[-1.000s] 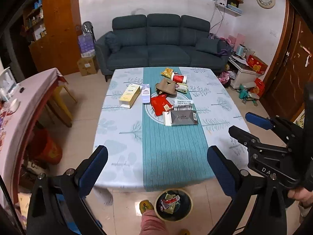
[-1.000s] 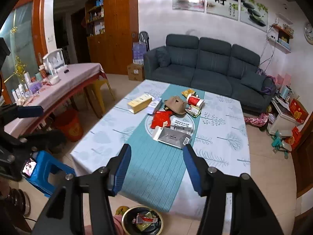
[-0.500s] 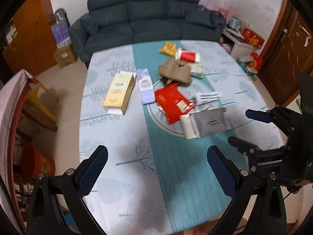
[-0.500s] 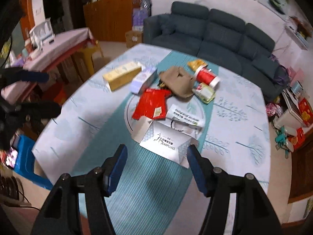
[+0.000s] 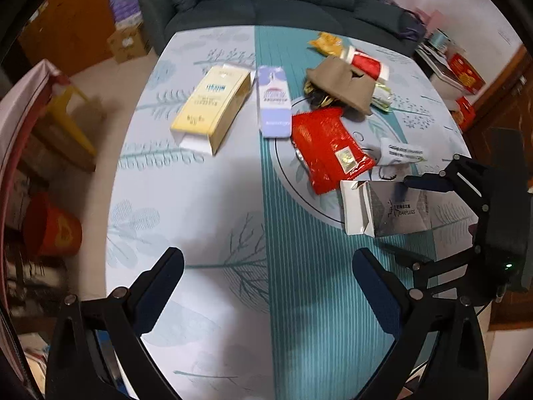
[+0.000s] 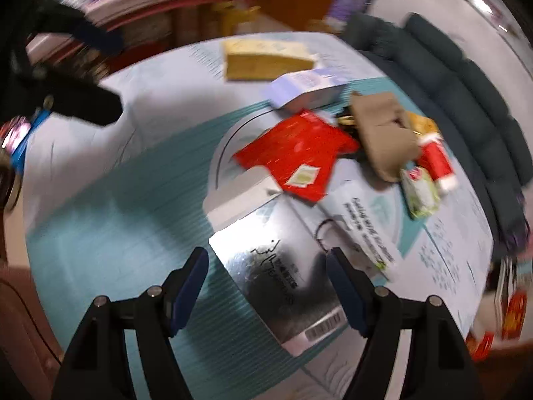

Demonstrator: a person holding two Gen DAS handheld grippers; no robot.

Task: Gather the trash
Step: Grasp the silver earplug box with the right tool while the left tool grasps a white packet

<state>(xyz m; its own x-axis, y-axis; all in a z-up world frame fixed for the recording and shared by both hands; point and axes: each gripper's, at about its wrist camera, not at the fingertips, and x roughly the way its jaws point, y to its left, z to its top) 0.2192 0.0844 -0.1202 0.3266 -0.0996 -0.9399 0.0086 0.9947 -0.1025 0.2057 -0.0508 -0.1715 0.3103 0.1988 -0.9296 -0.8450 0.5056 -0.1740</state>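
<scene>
The silver earplug box (image 6: 283,286) lies flat on the desk (image 5: 206,206), framed by the right gripper (image 6: 266,283), whose jaws have just been opening and are not yet touching it. The left gripper (image 5: 266,286) is held with jaws apart over bare cloth. A descent and closure on the box is judged next.

Table (image 5: 206,200): pale leaf-print cloth, teal striped runner (image 5: 299,286) down the middle. On it: yellow box (image 5: 211,108), lilac box (image 5: 274,100) just beside it, red packet (image 5: 328,148), silver box (image 5: 388,210) with open white flap, white label bag (image 5: 401,153), brown bag (image 5: 343,85), red cup (image 5: 366,63), orange packet (image 5: 324,43), green packet (image 6: 420,191).
</scene>
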